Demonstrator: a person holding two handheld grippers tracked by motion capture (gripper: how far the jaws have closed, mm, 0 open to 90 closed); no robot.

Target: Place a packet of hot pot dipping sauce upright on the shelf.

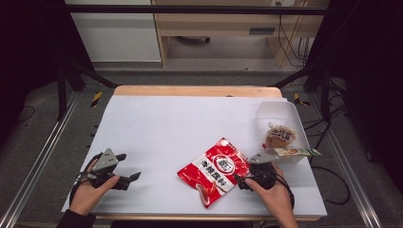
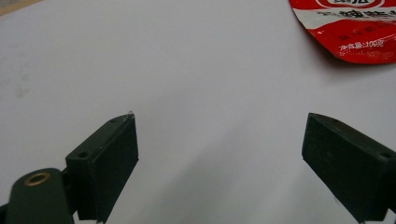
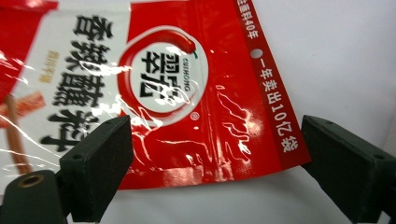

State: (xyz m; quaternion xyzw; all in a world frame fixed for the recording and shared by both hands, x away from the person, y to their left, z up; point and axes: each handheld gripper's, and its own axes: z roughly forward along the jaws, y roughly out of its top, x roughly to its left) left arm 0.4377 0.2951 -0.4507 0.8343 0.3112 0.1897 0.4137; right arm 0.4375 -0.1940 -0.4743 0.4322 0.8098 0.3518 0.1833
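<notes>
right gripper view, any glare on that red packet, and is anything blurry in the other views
In the right gripper view, white glare streaks cross the glossy red packet, though its print stays readable; the right gripper has its jaws dark and soft-edged. In the left gripper view, the packet's corner is slightly blurred. The high view is evenly lit on the table, dark at the sides.

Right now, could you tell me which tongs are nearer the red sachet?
Right. The right tongs sit open at the red sachet's edge; the left tongs rest open, well off to its left.

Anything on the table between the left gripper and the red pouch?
Nothing: bare white table separates the left gripper from the red pouch, per the high view.
</notes>
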